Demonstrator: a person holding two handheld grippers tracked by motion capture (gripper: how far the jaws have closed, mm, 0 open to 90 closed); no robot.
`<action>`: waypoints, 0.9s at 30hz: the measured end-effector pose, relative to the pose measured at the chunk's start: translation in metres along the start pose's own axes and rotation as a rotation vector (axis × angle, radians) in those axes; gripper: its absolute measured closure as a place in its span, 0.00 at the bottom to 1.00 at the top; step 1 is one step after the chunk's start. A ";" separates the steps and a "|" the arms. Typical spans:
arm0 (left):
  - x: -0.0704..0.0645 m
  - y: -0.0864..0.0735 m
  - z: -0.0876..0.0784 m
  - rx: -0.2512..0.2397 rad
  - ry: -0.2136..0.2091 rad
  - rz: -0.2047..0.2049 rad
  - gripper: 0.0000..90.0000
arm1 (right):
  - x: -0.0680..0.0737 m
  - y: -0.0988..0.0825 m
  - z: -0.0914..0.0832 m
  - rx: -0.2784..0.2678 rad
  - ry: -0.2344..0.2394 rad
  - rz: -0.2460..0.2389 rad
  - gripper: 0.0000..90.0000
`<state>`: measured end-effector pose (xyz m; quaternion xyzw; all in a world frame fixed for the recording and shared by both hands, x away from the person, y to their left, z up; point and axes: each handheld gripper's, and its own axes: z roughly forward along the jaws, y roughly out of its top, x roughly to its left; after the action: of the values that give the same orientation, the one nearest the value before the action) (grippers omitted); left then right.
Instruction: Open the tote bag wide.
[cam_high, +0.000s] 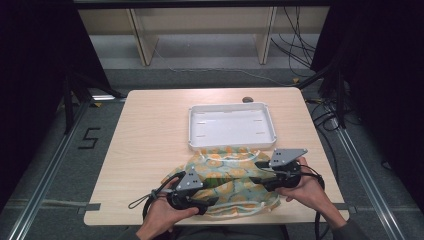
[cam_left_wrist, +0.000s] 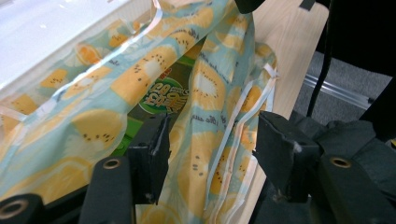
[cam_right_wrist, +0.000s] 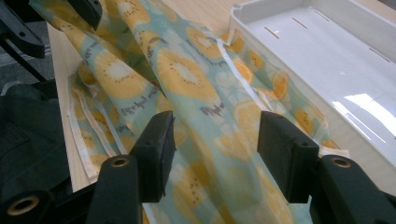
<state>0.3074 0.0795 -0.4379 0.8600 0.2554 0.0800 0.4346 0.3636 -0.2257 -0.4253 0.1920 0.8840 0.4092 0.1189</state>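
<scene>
A cloth bag (cam_high: 227, 180) printed with orange slices on pale blue lies crumpled at the table's near edge, just in front of a white tray (cam_high: 230, 125). Through its mouth shows a green packet (cam_left_wrist: 163, 95). My left gripper (cam_high: 207, 192) reaches in from the left and my right gripper (cam_high: 259, 172) from the right. In the left gripper view the gripper (cam_left_wrist: 210, 135) has its jaws apart with a fold of the bag (cam_left_wrist: 205, 93) between them, not visibly pinched. In the right gripper view the gripper (cam_right_wrist: 215, 135) likewise straddles the bag (cam_right_wrist: 187, 74), pads clear of it.
The tray (cam_right_wrist: 327, 56) holds nothing and sits in the middle of the wooden table (cam_high: 150, 140). A small brown object (cam_high: 247, 99) rests at the table's far edge. Shelving and floor cables lie beyond it.
</scene>
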 end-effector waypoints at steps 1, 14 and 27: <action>-0.001 0.000 0.002 0.013 0.005 -0.012 0.50 | 0.000 0.000 0.002 0.006 -0.007 0.010 0.53; 0.004 -0.003 0.014 0.101 0.051 0.083 0.82 | 0.001 0.008 0.024 0.037 0.016 -0.008 0.74; -0.001 -0.006 0.016 0.130 0.024 0.146 0.99 | -0.039 0.032 0.033 0.056 -0.109 -0.020 1.00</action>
<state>0.3100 0.0706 -0.4521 0.9017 0.2017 0.1049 0.3678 0.4185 -0.2012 -0.4197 0.2082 0.8892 0.3722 0.1656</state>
